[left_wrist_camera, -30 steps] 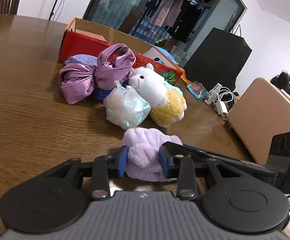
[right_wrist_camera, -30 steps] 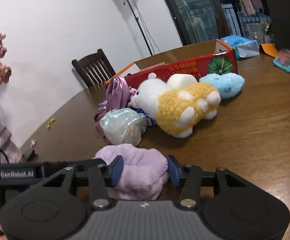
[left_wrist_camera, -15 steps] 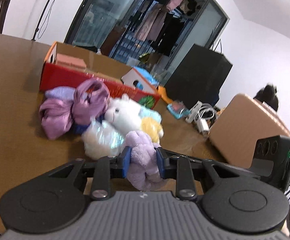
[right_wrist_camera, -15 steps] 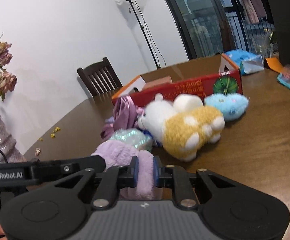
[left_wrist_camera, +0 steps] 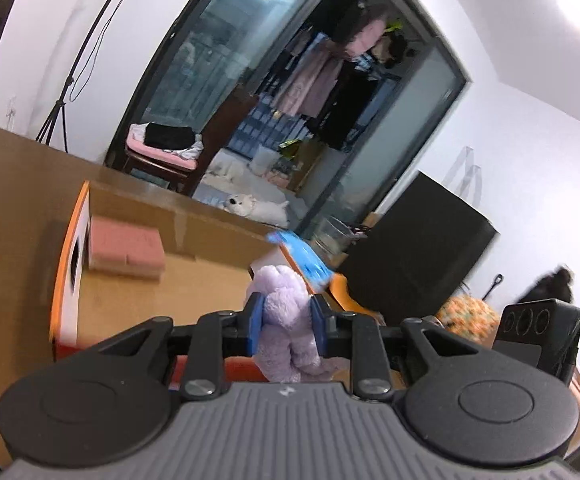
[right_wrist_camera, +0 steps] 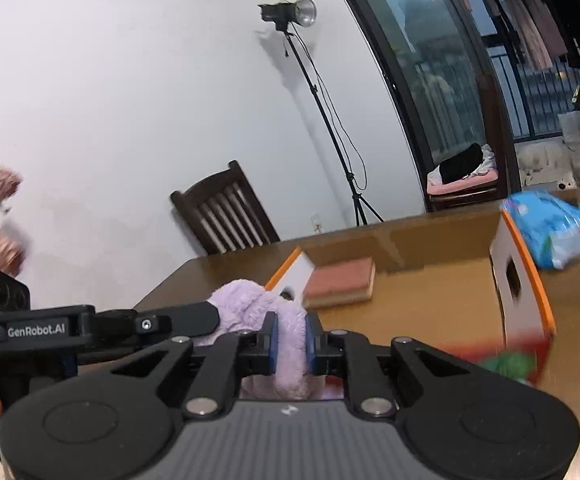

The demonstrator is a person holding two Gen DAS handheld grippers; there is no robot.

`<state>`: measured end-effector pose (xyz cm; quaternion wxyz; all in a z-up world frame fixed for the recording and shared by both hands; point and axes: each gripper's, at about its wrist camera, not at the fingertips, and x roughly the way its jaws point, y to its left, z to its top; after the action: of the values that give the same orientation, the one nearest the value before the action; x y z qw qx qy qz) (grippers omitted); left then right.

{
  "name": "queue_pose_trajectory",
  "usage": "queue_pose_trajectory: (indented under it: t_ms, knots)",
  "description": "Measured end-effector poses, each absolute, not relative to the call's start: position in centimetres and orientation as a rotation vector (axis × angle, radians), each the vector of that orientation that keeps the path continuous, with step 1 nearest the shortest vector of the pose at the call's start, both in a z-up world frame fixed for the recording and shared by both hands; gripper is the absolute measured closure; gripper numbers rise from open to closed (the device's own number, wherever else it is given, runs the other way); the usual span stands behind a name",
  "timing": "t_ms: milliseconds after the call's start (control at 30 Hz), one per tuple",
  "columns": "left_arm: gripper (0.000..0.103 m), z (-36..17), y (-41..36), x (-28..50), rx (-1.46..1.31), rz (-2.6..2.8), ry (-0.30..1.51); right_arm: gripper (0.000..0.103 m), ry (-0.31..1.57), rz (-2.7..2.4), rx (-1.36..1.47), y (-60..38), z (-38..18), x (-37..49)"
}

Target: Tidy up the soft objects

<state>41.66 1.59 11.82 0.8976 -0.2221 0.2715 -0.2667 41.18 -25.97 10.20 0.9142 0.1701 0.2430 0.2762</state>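
Both grippers are shut on the same fluffy lilac plush (left_wrist_camera: 284,312), lifted off the table. My left gripper (left_wrist_camera: 286,330) pinches one part of it. My right gripper (right_wrist_camera: 290,344) pinches another part, and the plush (right_wrist_camera: 250,300) bulges up to the left of its fingers. The plush hangs at the near edge of the open cardboard box (left_wrist_camera: 194,292), whose brown inside shows beyond it in the right wrist view (right_wrist_camera: 429,300). A pink sponge block (left_wrist_camera: 124,246) lies inside the box at its left end; it also shows in the right wrist view (right_wrist_camera: 339,282). The other soft toys are out of view.
The box has orange-edged end flaps (right_wrist_camera: 525,256) and a red front. A blue plastic packet (right_wrist_camera: 549,232) lies beyond its right end. A dark wooden chair (right_wrist_camera: 226,212) and a light stand (right_wrist_camera: 329,120) are behind the table. A black monitor (left_wrist_camera: 421,256) stands far right.
Both grippers have closed on the lilac plush, lifted it off the table and carried it up and forward to the box. The toy pile has dropped out of view.
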Motion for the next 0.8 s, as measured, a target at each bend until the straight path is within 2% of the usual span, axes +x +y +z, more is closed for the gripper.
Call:
queue_pose_trajectory:
  t_ms: [100, 267, 333, 400, 433, 500, 567, 633, 700, 800]
  knots:
    - [0.078, 11.7, 1.2, 47.8, -0.496, -0.517, 0.624, 0.090, 0.538, 0.522, 0.324, -25.6, 10.7, 47.3]
    - [0.077, 8.4, -0.4, 56.0, -0.493, -0.438, 0.725, 0.090, 0.651, 0.443, 0.286, -25.0, 8.6, 56.3]
    - [0.073, 6.9, -1.1, 58.2, -0.483, -0.407, 0.752, 0.090, 0.689, 0.418, 0.257, -24.7, 7.4, 58.9]
    - [0.055, 5.8, -1.3, 59.6, -0.456, -0.356, 0.756, 0.090, 0.725, 0.389, 0.229, -24.5, 6.5, 61.1]
    - [0.052, 5.3, -1.5, 60.1, -0.427, -0.323, 0.756, 0.090, 0.734, 0.368, 0.214, -24.6, 6.0, 61.9]
    - [0.035, 4.8, -1.4, 60.5, -0.413, -0.291, 0.750, 0.089, 0.745, 0.315, 0.162, -24.3, 5.5, 63.3]
    - [0.028, 5.0, -0.8, 60.0, -0.438, -0.292, 0.735, 0.085, 0.734, 0.281, 0.115, -23.8, 5.0, 63.8]
    - [0.025, 5.9, -1.0, 58.8, -0.379, -0.286, 0.684, 0.081, 0.732, 0.281, 0.124, -23.7, 4.5, 64.4]
    - [0.023, 6.8, -1.2, 57.5, -0.319, -0.270, 0.647, 0.062, 0.735, 0.301, 0.150, -24.1, 4.3, 64.2]
    - [0.023, 8.7, -1.8, 54.5, -0.229, -0.276, 0.615, 0.061, 0.706, 0.315, 0.179, -25.0, 5.4, 62.4]
